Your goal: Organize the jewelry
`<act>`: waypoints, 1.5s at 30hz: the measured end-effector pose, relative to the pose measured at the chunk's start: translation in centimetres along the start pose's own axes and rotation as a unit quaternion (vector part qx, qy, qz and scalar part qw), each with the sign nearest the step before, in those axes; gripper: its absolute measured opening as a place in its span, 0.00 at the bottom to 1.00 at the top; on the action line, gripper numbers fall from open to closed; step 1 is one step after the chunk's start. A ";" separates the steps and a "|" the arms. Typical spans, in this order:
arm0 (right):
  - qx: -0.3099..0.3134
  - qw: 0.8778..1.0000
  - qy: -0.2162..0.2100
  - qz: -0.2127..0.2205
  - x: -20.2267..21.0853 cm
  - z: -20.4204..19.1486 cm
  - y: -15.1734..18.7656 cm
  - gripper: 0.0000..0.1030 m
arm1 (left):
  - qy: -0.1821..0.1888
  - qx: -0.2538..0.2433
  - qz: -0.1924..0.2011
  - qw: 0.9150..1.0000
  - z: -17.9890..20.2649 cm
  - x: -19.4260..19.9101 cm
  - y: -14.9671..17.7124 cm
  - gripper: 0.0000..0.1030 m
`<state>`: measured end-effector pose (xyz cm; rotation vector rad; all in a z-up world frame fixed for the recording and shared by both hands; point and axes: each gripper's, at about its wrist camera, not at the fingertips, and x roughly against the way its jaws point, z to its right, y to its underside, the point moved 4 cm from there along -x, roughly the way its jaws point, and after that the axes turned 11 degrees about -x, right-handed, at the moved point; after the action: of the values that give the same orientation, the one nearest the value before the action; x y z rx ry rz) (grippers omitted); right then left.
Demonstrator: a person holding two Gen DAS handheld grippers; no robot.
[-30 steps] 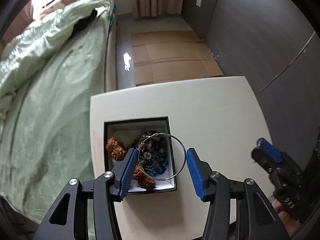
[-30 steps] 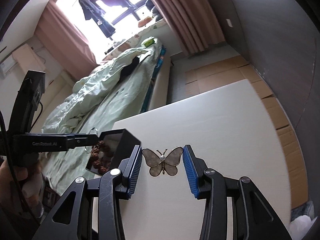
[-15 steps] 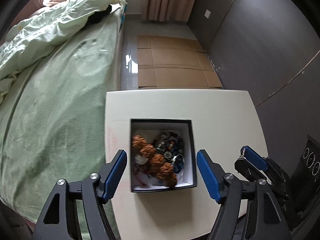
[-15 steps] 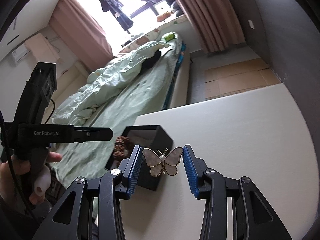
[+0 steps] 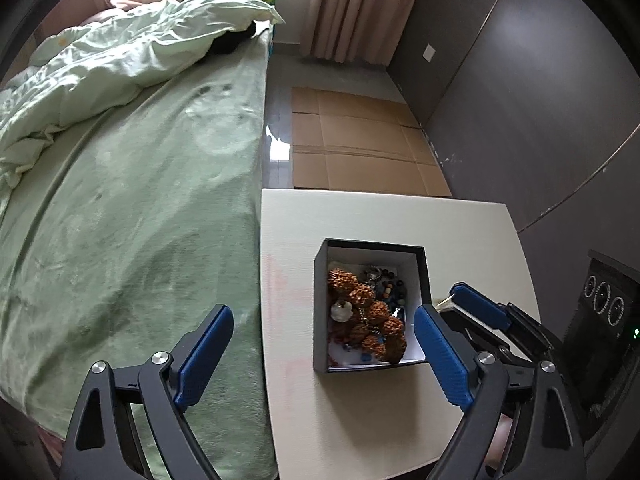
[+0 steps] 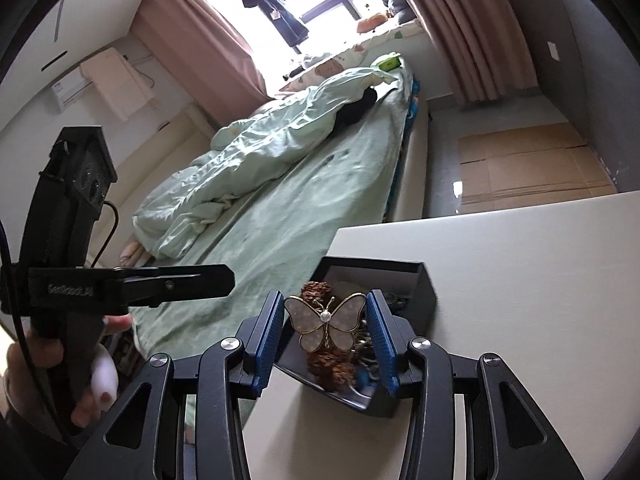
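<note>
Nearest in the right wrist view, the right gripper (image 6: pixel 326 330) holds a butterfly brooch (image 6: pixel 326 326) by its wingtips between the blue pads, above the near part of the black box (image 6: pixel 424 288); its jaws have just opened a little, the brooch between them. The left gripper (image 5: pixel 320 354) stands wide and empty, its jaws having just opened, one pad over the bed's side, the other by the box's right wall. The box (image 5: pixel 320 312) sits open on the white table (image 5: pixel 360 220), close to the table's left edge, holding brown knobbly beads (image 5: pixel 366 312), darker bead strands and a small white piece. Bare tabletop lies beyond and right. Further off: green bed (image 5: pixel 140 200), flattened cardboard (image 5: pixel 360 148).
</note>
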<state>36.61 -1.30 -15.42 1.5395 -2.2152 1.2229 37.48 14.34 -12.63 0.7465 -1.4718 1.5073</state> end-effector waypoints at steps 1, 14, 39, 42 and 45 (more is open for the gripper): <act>-0.006 1.000 -0.001 -0.003 -0.2 0.0 0.0 0.54 | 0.001 0.000 0.004 1.000 -0.1 0.2 0.1 0.90; -0.017 0.998 0.042 0.039 6.1 1.7 0.9 0.74 | 0.040 0.013 0.077 0.996 1.4 3.9 2.7 0.91; 0.005 0.982 0.165 0.092 23.7 -1.3 8.3 1.00 | -0.018 -0.090 0.233 0.968 12.5 16.9 13.1 0.91; 0.014 0.979 0.175 0.108 25.6 -2.1 9.3 1.00 | -0.023 -0.090 0.249 0.964 13.1 18.2 14.6 0.96; 0.015 0.980 0.162 0.115 27.1 -2.9 10.3 1.00 | -0.028 -0.087 0.270 0.959 13.6 19.5 15.9 1.00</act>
<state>14.92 -16.81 -3.75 1.0201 -2.2046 1.4578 12.77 5.81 -1.09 0.2896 -1.9275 1.7268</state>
